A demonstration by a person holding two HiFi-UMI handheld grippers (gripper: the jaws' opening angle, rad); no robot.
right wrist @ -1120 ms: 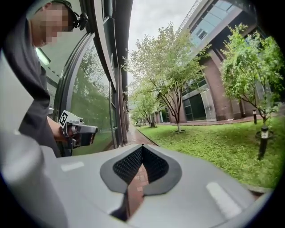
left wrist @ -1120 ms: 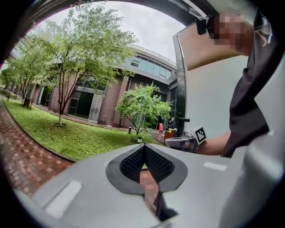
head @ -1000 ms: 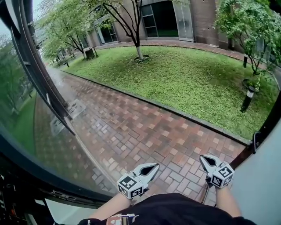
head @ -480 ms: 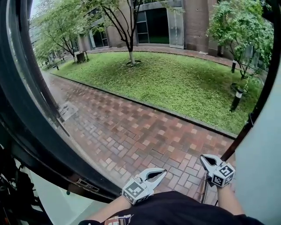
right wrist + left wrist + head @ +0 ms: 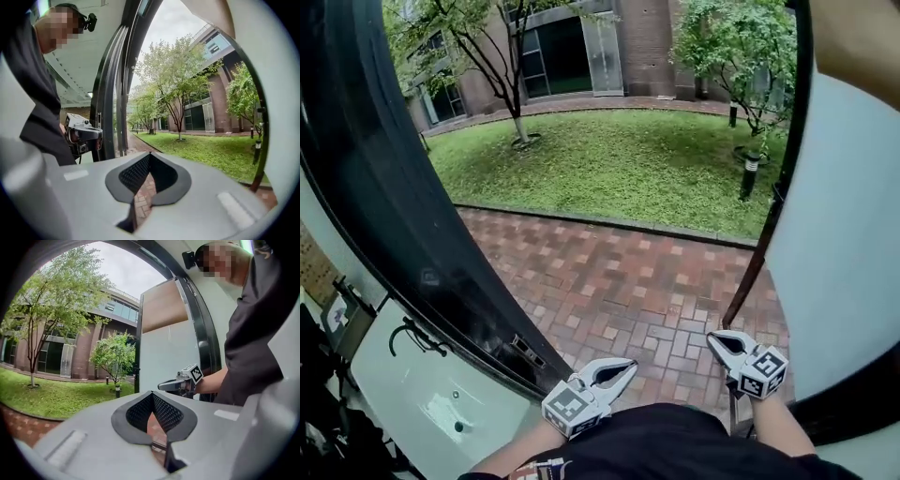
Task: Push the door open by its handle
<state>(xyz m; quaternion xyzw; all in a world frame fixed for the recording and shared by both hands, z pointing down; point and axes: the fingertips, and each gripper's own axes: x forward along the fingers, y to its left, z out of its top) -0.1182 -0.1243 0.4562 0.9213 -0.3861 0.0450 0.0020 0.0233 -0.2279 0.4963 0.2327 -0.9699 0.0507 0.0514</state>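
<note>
The door [image 5: 403,234] stands open at the left of the head view, its dark frame ending just left of the left gripper [image 5: 628,366]. Only this view shows a black lever, seemingly the handle [image 5: 411,335], on the pale panel beside the frame, apart from both grippers. The left gripper and the right gripper [image 5: 713,337] each have jaws pressed together on nothing, above brick paving [image 5: 628,281]. The right gripper view alone shows the far lawn [image 5: 220,150].
</note>
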